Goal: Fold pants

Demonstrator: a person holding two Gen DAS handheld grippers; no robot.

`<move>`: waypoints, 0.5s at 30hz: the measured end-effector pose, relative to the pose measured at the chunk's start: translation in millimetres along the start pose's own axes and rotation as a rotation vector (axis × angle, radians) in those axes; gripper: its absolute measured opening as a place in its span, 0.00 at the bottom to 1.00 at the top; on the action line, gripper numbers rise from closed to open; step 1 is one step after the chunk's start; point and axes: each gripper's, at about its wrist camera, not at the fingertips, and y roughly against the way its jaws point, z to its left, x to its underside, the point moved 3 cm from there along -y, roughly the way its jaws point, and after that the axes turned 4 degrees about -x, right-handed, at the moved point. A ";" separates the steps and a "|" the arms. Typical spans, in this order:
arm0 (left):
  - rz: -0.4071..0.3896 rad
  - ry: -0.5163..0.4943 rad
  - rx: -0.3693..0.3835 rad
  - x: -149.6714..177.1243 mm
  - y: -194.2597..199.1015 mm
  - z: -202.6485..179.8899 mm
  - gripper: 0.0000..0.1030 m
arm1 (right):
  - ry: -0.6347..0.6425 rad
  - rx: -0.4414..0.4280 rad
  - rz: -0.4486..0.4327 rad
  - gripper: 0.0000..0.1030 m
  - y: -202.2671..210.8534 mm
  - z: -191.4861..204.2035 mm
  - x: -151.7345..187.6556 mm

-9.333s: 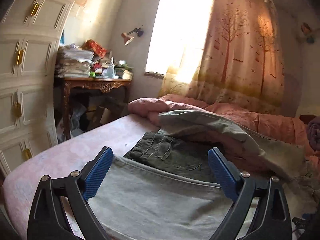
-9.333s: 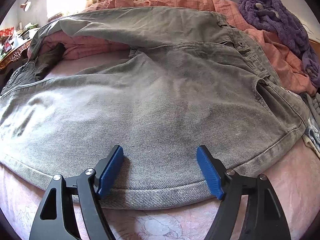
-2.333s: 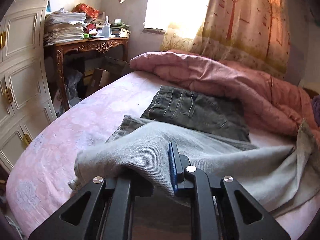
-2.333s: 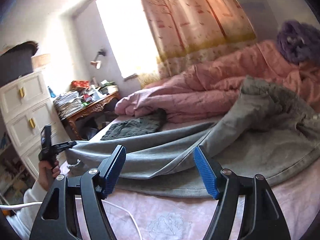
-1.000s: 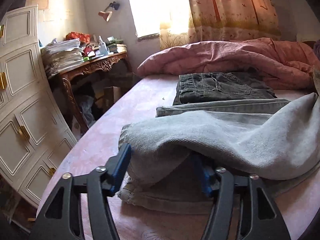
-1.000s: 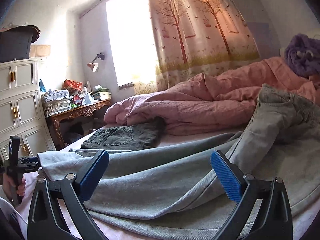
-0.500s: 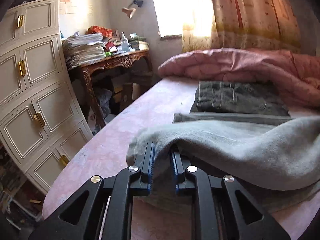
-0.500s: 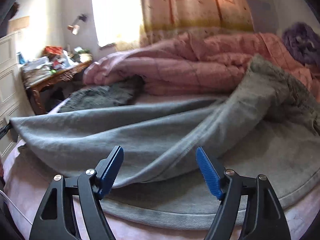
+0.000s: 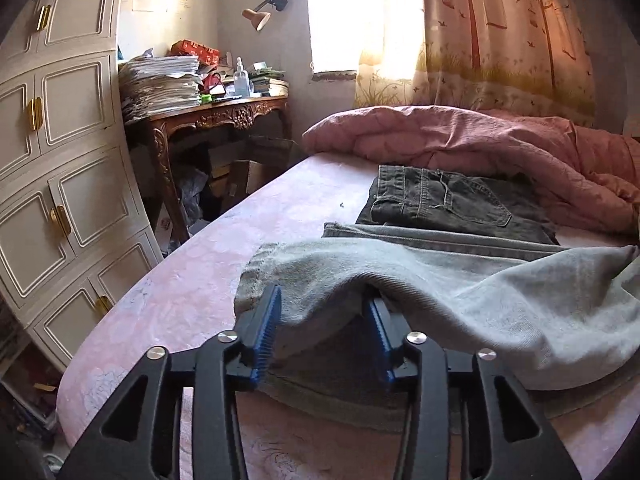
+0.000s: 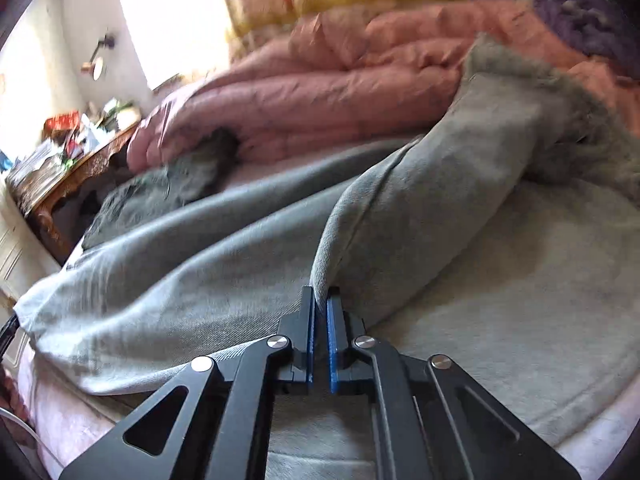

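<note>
Light grey pants (image 9: 480, 288) lie spread across the pink bed sheet (image 9: 240, 240), one leg folded over toward the hem end. My left gripper (image 9: 323, 300) is at that hem. Its jaws are opening; the cloth hangs loosely between them and drapes over the right finger, and neither pad presses on it. In the right wrist view the grey pants (image 10: 200, 272) rise in a ridge, and my right gripper (image 10: 321, 294) is shut on that fold of the leg, with its blue pads (image 10: 332, 344) nearly together.
A folded pair of dark jeans (image 9: 440, 204) lies behind the grey pants, against a bunched pink quilt (image 9: 460, 140). A purple blanket (image 10: 580, 12) sits at the far right. Left of the bed stand a cream cabinet (image 9: 60, 160) and a cluttered wooden desk (image 9: 216, 116).
The left jaws, pinched on the hem half a second ago, have spread apart. The right gripper has moved in toward the leg and gone from wide open to shut on a fold.
</note>
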 end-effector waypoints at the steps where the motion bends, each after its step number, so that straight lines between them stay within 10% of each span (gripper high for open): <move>1: -0.019 -0.002 -0.003 -1.6 5.0 -0.5 0.60 | 0.025 0.046 -0.039 0.03 9.7 -0.7 -1.9; 3: -0.045 -0.014 -0.016 -3.9 13.9 0.4 0.90 | 0.061 0.138 -0.119 0.03 34.0 -7.0 -5.1; 7: 0.020 -0.059 -0.007 0.5 9.8 3.1 0.92 | 0.048 0.254 -0.156 0.03 59.3 -30.8 -5.9; 15: 0.171 -0.006 0.087 26.1 -20.6 13.9 0.84 | -0.026 0.224 -0.008 0.03 28.2 -55.0 12.9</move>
